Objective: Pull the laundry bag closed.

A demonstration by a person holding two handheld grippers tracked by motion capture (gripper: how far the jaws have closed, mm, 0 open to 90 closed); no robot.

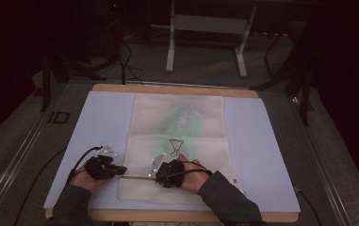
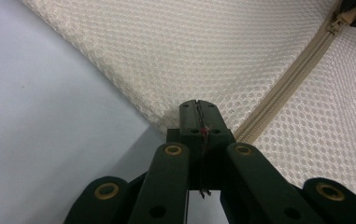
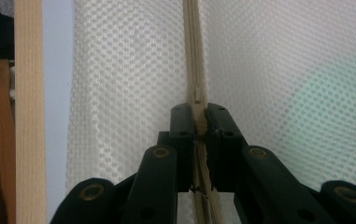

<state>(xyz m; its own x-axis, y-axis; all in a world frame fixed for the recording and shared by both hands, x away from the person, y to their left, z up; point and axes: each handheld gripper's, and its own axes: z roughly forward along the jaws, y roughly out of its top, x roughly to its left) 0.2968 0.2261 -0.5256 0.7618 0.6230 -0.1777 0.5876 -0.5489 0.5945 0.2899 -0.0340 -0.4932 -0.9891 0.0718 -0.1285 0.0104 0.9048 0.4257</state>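
Observation:
A cream mesh bag point(image 1: 182, 136) lies flat on the pale blue mat point(image 1: 101, 122); something green point(image 1: 184, 117) shows faintly through it. Its beige zipper point(image 2: 285, 84) runs along the near end. My left gripper point(image 1: 122, 172) is shut on the bag's left edge point(image 2: 166, 119) where the zipper ends, its jaws point(image 2: 197, 106) pinching the fabric. My right gripper point(image 1: 155, 176) points left along the zipper and is shut on the zipper pull point(image 3: 197, 97), with jaws point(image 3: 198, 114) tight on either side. The pull point(image 2: 337, 21) also appears far off in the left gripper view.
The mat covers a wooden table whose near edge point(image 3: 28, 112) runs close beside the right gripper. A brown outline drawing point(image 1: 176, 147) marks the bag's middle. Beyond the table stand a metal frame's legs point(image 1: 170, 52) and floor cables point(image 1: 125, 61). A rail point(image 1: 21, 150) runs along the left.

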